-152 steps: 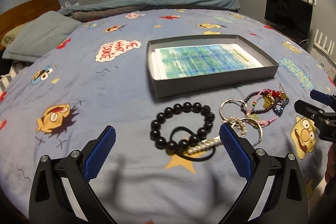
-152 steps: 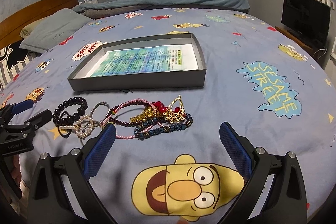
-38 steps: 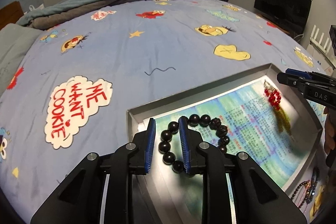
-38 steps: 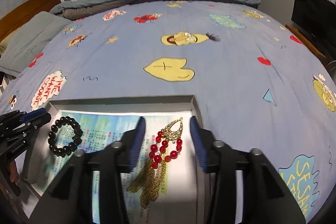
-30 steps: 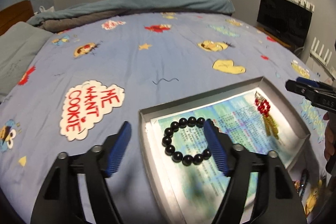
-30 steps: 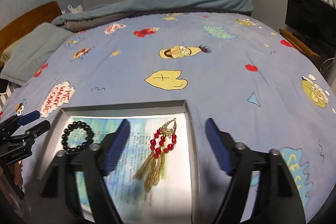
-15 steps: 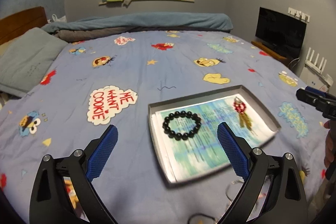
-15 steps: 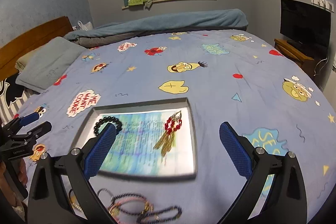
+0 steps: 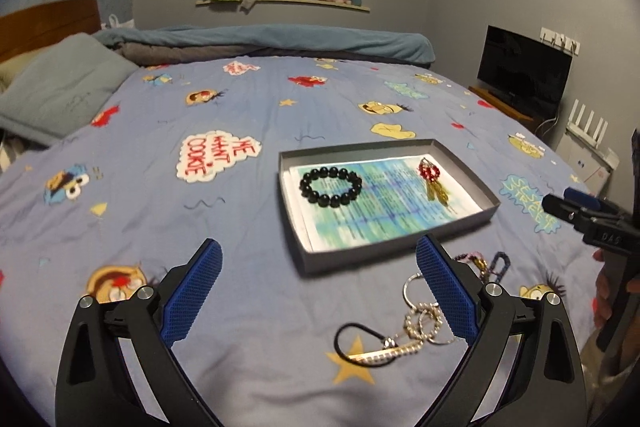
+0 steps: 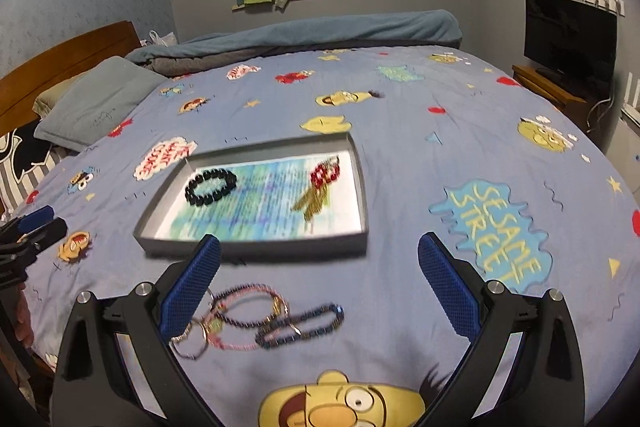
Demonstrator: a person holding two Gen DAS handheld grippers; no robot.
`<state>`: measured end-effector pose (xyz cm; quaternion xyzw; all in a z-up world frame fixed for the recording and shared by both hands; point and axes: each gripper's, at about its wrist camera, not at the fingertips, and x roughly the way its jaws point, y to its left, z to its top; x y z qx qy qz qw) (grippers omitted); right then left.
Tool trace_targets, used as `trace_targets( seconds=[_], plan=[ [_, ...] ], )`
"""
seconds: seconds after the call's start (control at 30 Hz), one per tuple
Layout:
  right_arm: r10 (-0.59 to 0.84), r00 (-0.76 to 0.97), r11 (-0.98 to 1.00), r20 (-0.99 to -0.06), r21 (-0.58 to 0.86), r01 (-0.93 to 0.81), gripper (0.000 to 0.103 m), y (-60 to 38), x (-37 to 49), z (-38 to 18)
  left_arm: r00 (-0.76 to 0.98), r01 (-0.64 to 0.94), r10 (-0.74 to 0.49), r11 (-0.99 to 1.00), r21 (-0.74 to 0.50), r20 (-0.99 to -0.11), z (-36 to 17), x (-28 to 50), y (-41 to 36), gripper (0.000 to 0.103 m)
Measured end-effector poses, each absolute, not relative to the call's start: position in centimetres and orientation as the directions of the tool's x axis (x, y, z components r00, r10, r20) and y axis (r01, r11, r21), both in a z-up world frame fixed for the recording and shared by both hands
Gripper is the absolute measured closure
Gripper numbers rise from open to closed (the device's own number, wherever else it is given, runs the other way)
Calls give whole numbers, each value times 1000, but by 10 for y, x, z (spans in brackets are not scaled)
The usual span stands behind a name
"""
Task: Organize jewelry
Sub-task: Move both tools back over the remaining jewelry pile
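Note:
A grey tray point(image 9: 394, 253) point(image 10: 248, 249) lies on the bed with a black bead bracelet point(image 9: 330, 186) point(image 10: 211, 187) at its left and a red and gold earring point(image 9: 433, 179) point(image 10: 320, 187) at its right. Loose jewelry lies in front of it: silver rings and a black hair tie point(image 9: 394, 341), and pink and dark bead bracelets point(image 10: 260, 317). My left gripper point(image 9: 318, 297) is open and empty, above the bed in front of the tray. My right gripper point(image 10: 318, 285) is open and empty, above the loose bracelets.
The bed has a blue cartoon sheet point(image 9: 224, 227). A grey pillow point(image 9: 60, 95) and a wooden headboard point(image 10: 60, 67) are at the left, a rolled blanket point(image 9: 264, 43) at the far end. A TV point(image 10: 570, 31) stands at the right.
Both grippers let go of the black bracelet and the earring in the tray, opened wide and drew back and up. The loose jewelry in front of the tray has come into view.

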<state>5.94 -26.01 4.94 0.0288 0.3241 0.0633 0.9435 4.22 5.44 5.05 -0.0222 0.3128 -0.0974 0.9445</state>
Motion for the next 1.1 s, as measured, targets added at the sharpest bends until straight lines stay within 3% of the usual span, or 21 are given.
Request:
trace_targets(
  seconds=[0.47,0.8,1.0,1.07,1.1],
  plan=[
    [75,809,996,-583,6,-87,6,-248,37,16,794,188,-168,982,-27,-584,21,19,30,6],
    [104,771,993,-628,104,-49,6,-277,32,-14,751,204,-197,977,-62,-630,-10,16,36,6],
    [96,754,992,-650,125,-19,6,-287,36,-23,735,184,-155,983,-26,-660,-22,20,42,8],
    [98,751,991,-653,131,-16,10,-288,37,-24,729,194,-163,981,-27,-665,-24,22,42,9],
    [100,749,991,-655,131,-18,16,-287,38,-25,722,199,-168,979,-31,-671,-26,23,42,15]
  ],
)
